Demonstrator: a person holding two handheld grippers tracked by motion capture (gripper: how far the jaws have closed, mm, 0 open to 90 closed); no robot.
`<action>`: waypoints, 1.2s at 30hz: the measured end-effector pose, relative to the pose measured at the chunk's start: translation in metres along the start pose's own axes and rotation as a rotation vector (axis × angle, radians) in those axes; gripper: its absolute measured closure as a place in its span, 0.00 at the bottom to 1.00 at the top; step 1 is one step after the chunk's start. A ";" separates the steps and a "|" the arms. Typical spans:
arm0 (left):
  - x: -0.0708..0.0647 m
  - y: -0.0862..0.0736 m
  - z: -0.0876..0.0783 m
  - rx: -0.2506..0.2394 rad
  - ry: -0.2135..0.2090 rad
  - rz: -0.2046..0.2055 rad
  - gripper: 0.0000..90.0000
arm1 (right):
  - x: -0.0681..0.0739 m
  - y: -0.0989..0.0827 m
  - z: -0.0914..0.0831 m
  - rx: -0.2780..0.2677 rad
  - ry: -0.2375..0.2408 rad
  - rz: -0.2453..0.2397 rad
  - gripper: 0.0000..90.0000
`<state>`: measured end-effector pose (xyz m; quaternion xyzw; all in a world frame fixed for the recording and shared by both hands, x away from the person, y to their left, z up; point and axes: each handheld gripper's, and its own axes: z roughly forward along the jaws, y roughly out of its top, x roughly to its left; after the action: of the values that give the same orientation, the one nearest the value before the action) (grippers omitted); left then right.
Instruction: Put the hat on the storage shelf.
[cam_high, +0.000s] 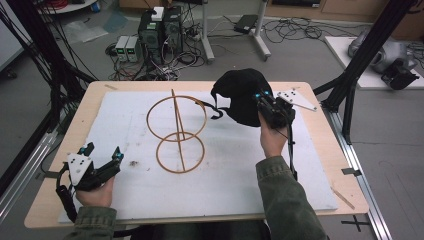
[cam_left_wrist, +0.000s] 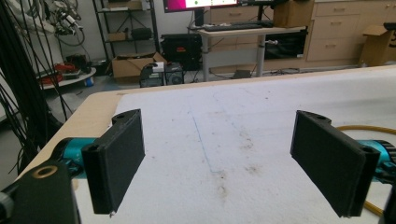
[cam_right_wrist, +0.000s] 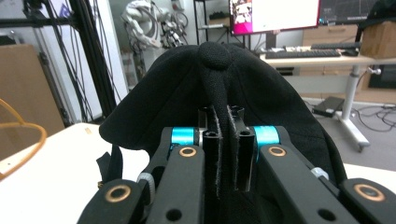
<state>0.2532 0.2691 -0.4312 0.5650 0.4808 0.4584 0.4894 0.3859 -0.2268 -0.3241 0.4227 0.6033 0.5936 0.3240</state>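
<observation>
Note that your right gripper (cam_high: 267, 102) is clamped on a fold of the soft, light black cap (cam_high: 240, 95), which will sag, while your left gripper (cam_high: 102, 152) rests released.

The high view is dim and slightly soft, with even overhead light and only faint shadows on the white mat (cam_high: 240, 170) covering the desk (cam_high: 95, 107). The black cap (cam_high: 242, 95) reads as a dark mass with almost no detail. The left gripper view is brighter; the far room is a little blurred. In the right gripper view the monitor (cam_right_wrist: 273, 14) glares, blown out to white, and the close tool (cam_right_wrist: 226, 149) looks soft.
</observation>
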 end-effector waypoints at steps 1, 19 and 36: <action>0.000 0.000 0.000 -0.002 0.000 -0.002 0.20 | 0.001 0.002 -0.001 -0.010 0.003 -0.002 0.96; 0.000 0.000 0.000 0.001 -0.003 -0.003 0.20 | 0.012 0.030 -0.018 -0.155 0.065 -0.008 0.96; 0.000 -0.001 0.001 0.004 -0.003 -0.001 0.20 | 0.024 0.054 -0.031 -0.274 0.219 0.070 0.96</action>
<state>0.2538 0.2691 -0.4318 0.5663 0.4814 0.4562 0.4893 0.3546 -0.2225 -0.2658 0.3280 0.5336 0.7236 0.2900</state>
